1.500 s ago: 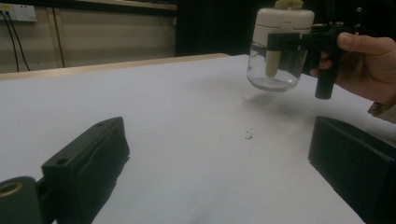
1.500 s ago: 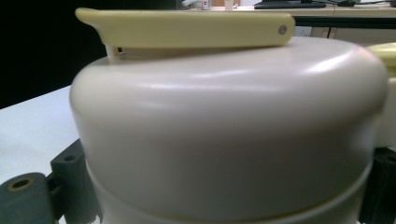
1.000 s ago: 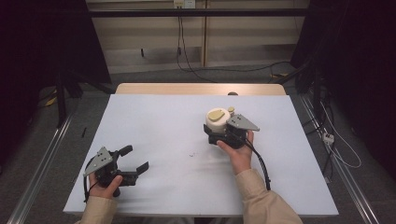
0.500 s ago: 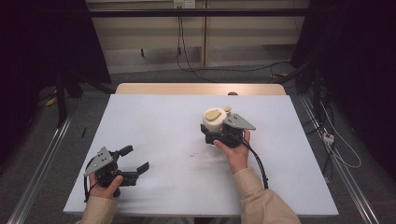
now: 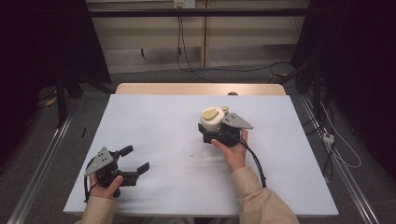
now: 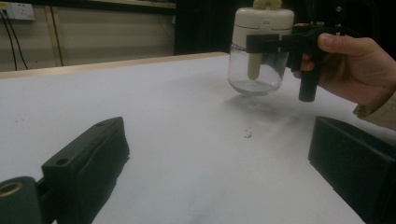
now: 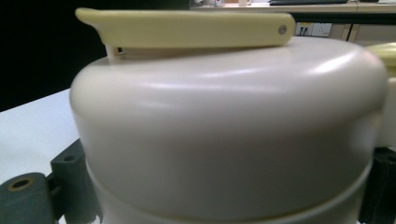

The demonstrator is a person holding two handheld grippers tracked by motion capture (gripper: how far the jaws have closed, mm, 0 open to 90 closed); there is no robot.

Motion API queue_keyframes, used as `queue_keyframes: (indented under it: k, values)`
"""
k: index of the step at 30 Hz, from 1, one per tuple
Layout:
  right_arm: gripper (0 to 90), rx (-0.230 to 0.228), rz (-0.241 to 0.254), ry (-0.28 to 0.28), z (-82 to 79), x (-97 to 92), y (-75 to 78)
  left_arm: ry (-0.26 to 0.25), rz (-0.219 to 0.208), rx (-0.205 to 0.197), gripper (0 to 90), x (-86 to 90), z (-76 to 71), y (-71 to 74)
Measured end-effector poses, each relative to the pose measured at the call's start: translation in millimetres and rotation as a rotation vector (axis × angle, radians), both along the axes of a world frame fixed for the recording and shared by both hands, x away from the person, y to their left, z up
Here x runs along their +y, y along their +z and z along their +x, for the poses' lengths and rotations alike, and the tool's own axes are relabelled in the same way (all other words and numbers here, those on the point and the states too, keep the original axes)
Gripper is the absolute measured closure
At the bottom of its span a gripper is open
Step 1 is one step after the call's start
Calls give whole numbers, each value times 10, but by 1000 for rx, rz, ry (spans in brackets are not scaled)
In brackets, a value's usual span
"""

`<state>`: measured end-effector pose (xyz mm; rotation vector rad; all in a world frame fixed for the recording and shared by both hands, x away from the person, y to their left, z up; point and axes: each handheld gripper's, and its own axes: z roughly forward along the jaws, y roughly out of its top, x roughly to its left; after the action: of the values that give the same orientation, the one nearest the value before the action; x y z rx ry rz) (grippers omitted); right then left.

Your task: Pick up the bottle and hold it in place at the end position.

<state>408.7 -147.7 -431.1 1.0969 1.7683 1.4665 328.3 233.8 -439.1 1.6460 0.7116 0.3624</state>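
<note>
right tongs (image 5: 212, 133): clamped on cream-lidded jar (image 5: 211, 120), right of frame centre, raised above white bench (image 5: 159, 116) | left tongs (image 5: 133, 161): spread wide, holding nothing, lower left | crumbs (image 5: 192, 154) mid-frame

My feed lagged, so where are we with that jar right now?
Done: the right tool is clamped on the cream-lidded jar, which the left gripper view shows lifted off the table. In hand: carrying it. Left: setting it down; the left tool rests open and idle.
</note>
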Motion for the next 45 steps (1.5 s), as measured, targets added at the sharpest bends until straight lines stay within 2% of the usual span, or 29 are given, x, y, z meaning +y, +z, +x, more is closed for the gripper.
queue_keyframes:
  k: [13, 20, 25, 45]
  values:
    - [72, -1, -22, 17, 29, 84, -4, 3, -1, -1, 42, 7, 1, -1]
    - [72, 5, -7, 19, 46, 84, -8, 2, 1, 0, 42, 7, 1, -3]
    - [72, -2, -23, 20, 61, 106, -5, 3, 3, -1, 42, 16, -3, -1]
    - [72, -2, -17, 33, 139, 171, -22, 15, 1, 0, 42, 69, -17, -5]
